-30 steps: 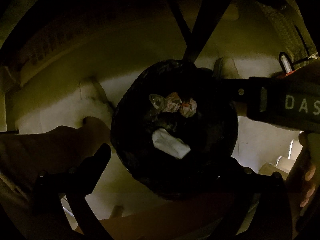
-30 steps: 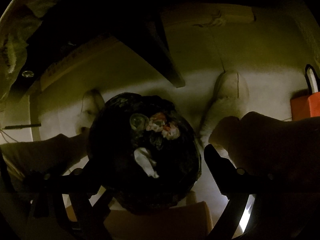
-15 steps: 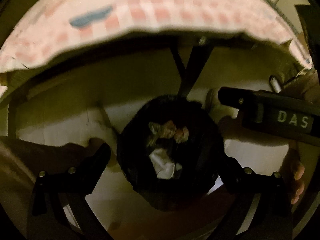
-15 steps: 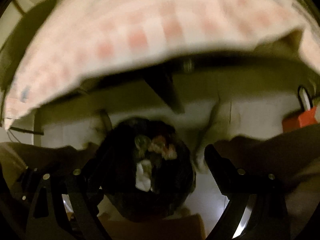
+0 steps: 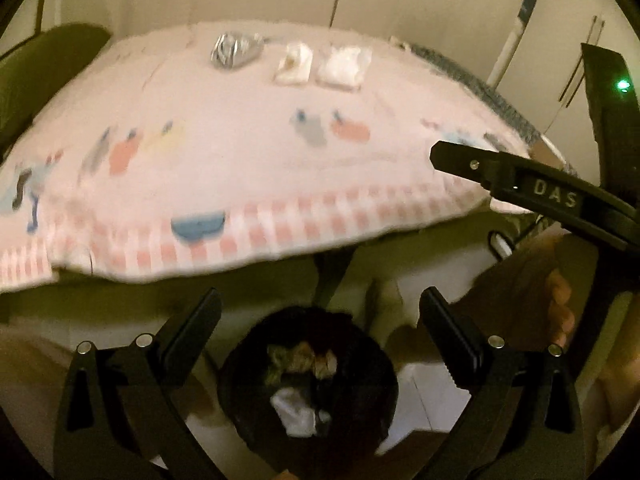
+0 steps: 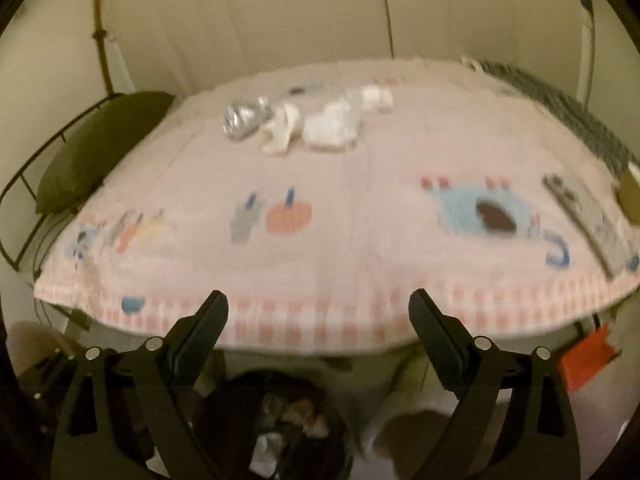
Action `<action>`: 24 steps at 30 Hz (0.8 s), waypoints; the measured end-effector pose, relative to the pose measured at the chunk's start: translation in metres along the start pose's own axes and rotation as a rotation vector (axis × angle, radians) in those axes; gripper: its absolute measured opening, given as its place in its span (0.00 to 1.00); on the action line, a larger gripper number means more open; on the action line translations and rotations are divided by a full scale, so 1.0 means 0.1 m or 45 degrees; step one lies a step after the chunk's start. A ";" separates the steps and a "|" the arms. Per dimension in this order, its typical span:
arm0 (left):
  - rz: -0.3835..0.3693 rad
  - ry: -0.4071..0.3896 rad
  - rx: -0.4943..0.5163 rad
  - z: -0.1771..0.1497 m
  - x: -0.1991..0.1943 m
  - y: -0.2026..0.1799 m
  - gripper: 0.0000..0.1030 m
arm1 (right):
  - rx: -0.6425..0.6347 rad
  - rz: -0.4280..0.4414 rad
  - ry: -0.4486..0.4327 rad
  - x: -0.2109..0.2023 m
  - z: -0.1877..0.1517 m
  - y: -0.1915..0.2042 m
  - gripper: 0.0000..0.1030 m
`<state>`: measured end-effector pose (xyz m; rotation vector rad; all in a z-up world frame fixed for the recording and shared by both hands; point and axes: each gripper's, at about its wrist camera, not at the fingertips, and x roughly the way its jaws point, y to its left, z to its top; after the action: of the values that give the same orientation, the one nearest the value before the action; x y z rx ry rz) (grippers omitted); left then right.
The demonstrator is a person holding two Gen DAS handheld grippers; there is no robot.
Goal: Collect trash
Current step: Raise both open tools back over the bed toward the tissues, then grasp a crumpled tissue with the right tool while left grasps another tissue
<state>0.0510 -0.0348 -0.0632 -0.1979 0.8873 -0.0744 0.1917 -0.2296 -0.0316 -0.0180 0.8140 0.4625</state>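
Note:
A black-lined trash bin stands on the floor below the table's front edge, with white paper and crumpled wrappers inside; it also shows in the right wrist view. On the pink tablecloth at the far side lie a crumpled foil piece and two white crumpled papers; the right wrist view shows the foil and white papers too. My left gripper is open and empty above the bin. My right gripper is open and empty at the table's front edge.
A dark green chair cushion sits at the table's left. A remote-like object lies at the table's right edge. An orange box stands on the floor at right. A wall is behind the table.
Both grippers have risen from just above the bin to table height. The tabletop with its trash has come into view, and the bin has dropped to the bottom of both views.

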 end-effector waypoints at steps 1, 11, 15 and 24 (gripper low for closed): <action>0.000 -0.012 0.008 0.04 0.00 0.00 0.94 | -0.018 0.000 -0.006 0.03 0.07 -0.01 0.85; -0.013 -0.045 0.039 0.58 0.30 0.21 0.94 | -0.008 0.021 0.049 0.61 0.54 -0.22 0.85; -0.012 -0.036 0.041 0.83 0.51 0.31 0.94 | 0.004 0.014 0.057 0.83 0.71 -0.31 0.85; -0.023 -0.025 0.062 1.38 0.97 0.44 0.94 | -0.063 0.046 0.075 1.39 1.11 -0.34 0.85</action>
<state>0.2179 0.0140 -0.0611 -0.1611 0.8631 -0.1104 0.3657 -0.1844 -0.0580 -0.0631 0.8615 0.5178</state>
